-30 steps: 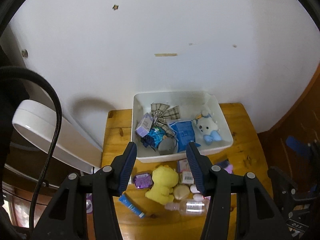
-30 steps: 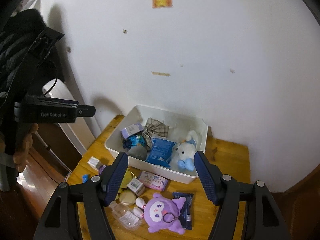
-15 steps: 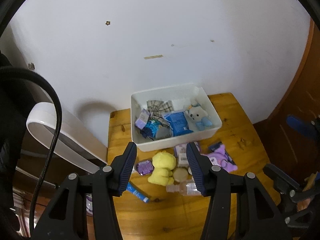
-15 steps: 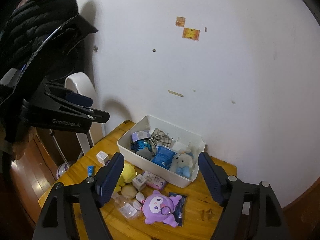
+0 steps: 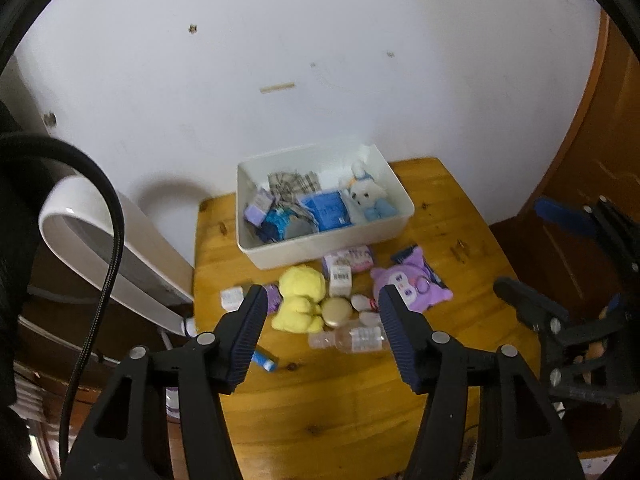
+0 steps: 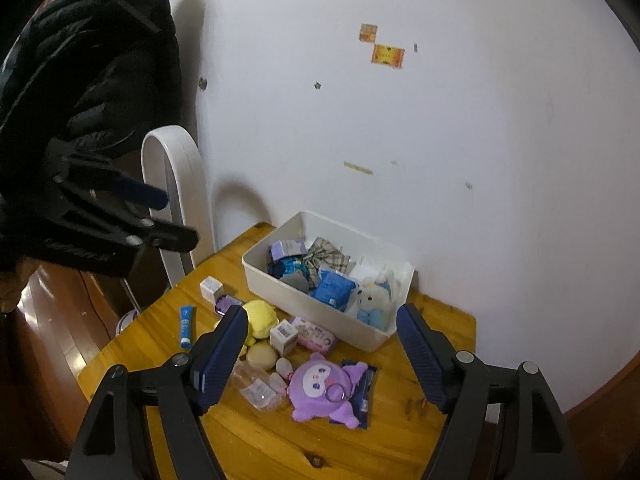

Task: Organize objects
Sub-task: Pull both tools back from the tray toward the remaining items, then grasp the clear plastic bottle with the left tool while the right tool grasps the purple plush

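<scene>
**Both grippers held above a cluttered wooden surface, jaws apart and empty**

The left gripper (image 5: 322,302) hangs over the wooden surface (image 5: 352,400) with its jaws spread and nothing between them; they have just been opening a little wider. The right gripper (image 6: 320,320) is likewise empty, its jaws having just been opening, and now stands wide.

A white bin (image 5: 320,246) sits at the back of the surface against the wall, already holding a white plush with a blue bow (image 5: 366,200), a blue packet (image 5: 326,210), a plaid bow (image 5: 294,182) and a small purple box (image 5: 258,210).

In front of the bin lie the loose things (all close together): a yellow plush (image 5: 300,296), a barcoded carton (image 5: 339,280), a pink packet (image 5: 358,258), a round beige compact (image 5: 337,312), a clear bottle (image 5: 352,338) on its side and a purple plush (image 5: 408,284) resting partly on a dark packet. A blue tube (image 6: 185,326) and a small white box (image 6: 211,288) lie nearer the left edge.
</scene>
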A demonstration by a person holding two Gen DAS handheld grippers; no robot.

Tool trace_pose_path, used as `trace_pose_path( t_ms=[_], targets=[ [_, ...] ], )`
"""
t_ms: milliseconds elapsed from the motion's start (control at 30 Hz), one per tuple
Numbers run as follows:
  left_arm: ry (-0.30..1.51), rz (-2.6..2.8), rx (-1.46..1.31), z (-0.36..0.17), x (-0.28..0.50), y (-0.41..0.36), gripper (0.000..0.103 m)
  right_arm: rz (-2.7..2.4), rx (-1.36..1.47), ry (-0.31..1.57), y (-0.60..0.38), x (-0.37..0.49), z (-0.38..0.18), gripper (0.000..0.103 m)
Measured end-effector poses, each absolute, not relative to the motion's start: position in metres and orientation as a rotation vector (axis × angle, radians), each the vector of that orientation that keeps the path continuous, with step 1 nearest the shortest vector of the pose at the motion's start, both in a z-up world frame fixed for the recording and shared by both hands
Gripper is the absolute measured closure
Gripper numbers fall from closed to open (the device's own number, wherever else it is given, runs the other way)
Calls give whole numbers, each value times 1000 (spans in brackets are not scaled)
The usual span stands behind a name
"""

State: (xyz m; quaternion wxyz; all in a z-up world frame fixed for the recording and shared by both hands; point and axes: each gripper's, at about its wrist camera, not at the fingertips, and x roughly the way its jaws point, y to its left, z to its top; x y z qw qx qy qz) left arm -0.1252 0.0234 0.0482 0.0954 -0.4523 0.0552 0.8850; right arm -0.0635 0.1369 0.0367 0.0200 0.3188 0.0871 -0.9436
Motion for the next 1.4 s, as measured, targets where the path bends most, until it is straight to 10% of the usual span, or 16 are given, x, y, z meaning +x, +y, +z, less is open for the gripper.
trace_pose_path(
  t_ms=[567, 1400],
  targets=[
    [21, 2540, -1547, -37, -106, 20, 41, -2913, 1164, 181, 155, -74, -28, 25],
    [-1130, 2256, -1772, -174, -162, 3, 41, -2797, 1463, -213, 204, -135, -156, 25]
  ],
)
